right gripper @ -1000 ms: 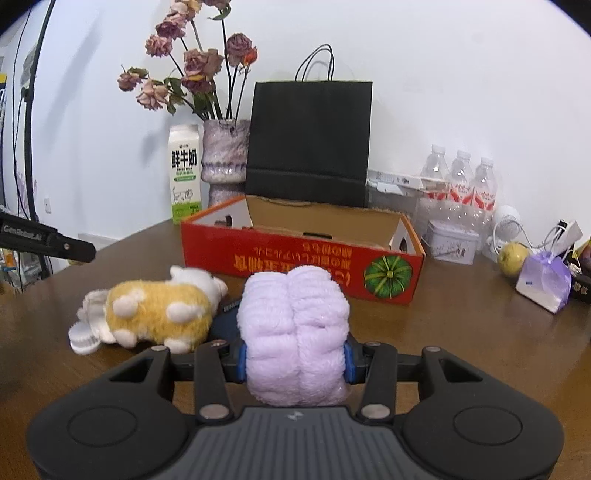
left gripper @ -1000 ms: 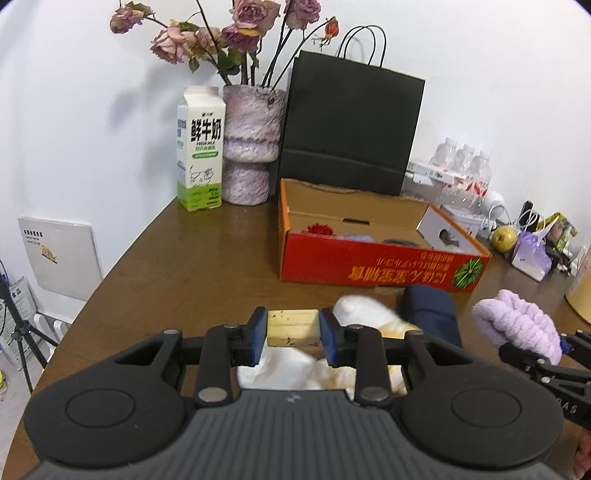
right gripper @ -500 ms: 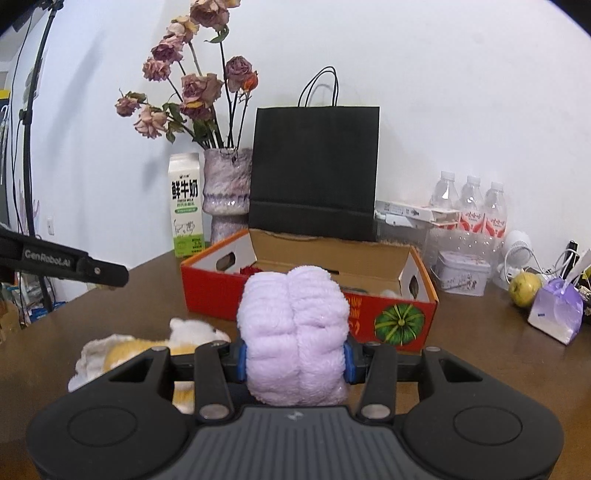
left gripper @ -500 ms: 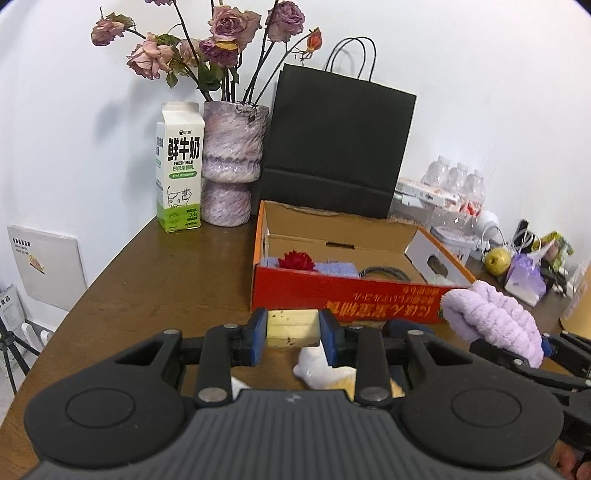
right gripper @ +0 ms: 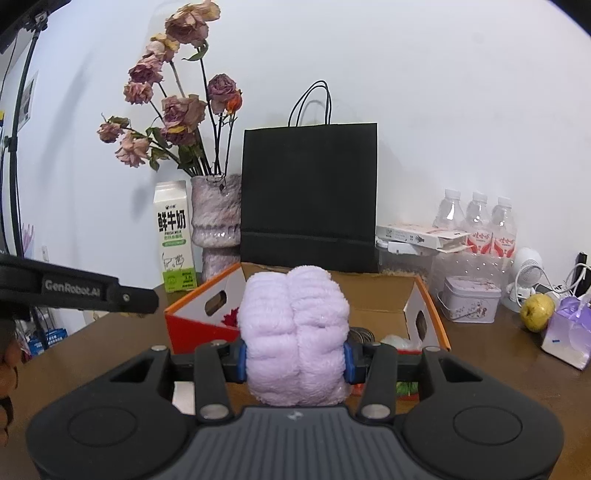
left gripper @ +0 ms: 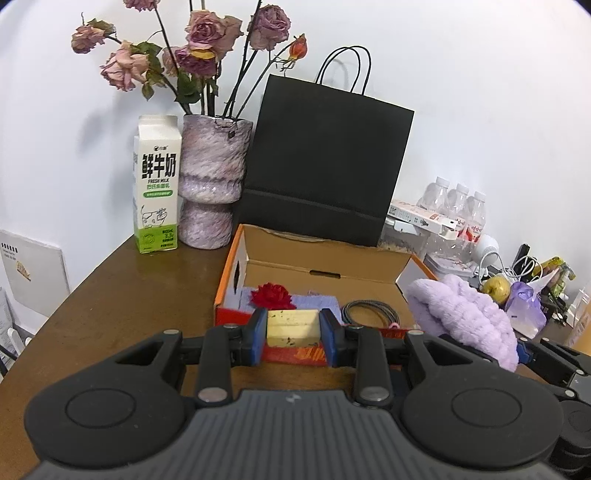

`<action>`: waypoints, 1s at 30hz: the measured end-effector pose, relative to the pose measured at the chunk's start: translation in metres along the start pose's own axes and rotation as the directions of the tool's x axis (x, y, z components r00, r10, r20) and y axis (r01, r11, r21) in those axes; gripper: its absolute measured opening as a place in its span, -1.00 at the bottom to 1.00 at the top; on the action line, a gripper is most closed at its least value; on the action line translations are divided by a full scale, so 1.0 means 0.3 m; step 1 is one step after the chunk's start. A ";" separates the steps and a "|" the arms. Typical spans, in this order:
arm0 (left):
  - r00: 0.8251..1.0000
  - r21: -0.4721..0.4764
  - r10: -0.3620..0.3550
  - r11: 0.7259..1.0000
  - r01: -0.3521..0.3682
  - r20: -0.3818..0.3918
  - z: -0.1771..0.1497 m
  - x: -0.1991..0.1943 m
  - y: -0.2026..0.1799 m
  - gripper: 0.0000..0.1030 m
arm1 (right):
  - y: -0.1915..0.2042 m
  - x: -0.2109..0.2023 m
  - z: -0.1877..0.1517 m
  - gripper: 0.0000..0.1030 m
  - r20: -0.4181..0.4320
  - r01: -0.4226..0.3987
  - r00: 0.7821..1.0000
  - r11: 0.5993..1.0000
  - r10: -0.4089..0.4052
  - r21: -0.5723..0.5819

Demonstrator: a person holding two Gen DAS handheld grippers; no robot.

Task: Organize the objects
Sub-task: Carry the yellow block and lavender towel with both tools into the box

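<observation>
Between the blue pads of the left gripper (left gripper: 293, 329) sat a pale yellow wooden block (left gripper: 293, 328), pinched on both sides and held clear of the table (left gripper: 122, 295). Just beyond its fingertips stood the red cardboard box (left gripper: 236, 271), open at the top, with a red fabric flower (left gripper: 272, 296) and a lavender cloth (left gripper: 317, 303) lying inside just ahead of the block, and a coil of dark cable (left gripper: 369, 312) ahead and to the right of it. To the right of the left gripper, at about the same height, the right gripper (right gripper: 294, 356) was clamped on a fluffy lilac headband (right gripper: 293, 332), its pads pressed into the plush on either side. Directly past that bundle the same box showed its far wall, and the headband hung in front of the box's near edge. Farther beyond both grippers, against the wall, stood a black paper bag (left gripper: 325, 162), a mottled purple vase (left gripper: 212, 181) of dried roses (left gripper: 207, 33) and a milk carton (left gripper: 157, 182), left of the bag. Off to the right of the right gripper lay a yellow-green apple (right gripper: 536, 311), with water bottles (right gripper: 476, 225) behind it.
</observation>
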State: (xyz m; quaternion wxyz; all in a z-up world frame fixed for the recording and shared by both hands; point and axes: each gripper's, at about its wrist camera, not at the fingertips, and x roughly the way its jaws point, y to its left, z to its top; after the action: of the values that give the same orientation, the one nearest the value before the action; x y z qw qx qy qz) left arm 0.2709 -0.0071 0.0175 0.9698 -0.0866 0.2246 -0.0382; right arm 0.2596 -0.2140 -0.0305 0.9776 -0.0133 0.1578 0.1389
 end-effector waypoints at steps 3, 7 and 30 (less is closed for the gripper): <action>1.000 0.005 0.002 1.000 -0.002 0.002 0.014 0.030 -0.021 -0.39 | -0.011 0.025 0.014 -0.16 0.002 -0.007 1.000 1.000 0.007 0.011; 1.000 0.003 -0.004 1.000 0.004 0.008 0.035 0.063 -0.041 -0.39 | -0.025 0.051 0.029 -0.16 0.006 -0.013 1.000 1.000 0.012 0.024; 1.000 -0.005 -0.017 1.000 0.017 0.018 0.136 0.232 -0.083 -0.39 | -0.084 0.255 0.108 -0.16 0.002 -0.027 1.000 0.998 0.027 0.053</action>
State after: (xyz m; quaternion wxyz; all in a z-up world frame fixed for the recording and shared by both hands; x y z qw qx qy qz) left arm 0.3505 -0.0332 0.0283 0.9713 -0.0913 0.2150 -0.0450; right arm 0.3463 -0.2153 -0.0240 0.9757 0.0149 0.1610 0.1479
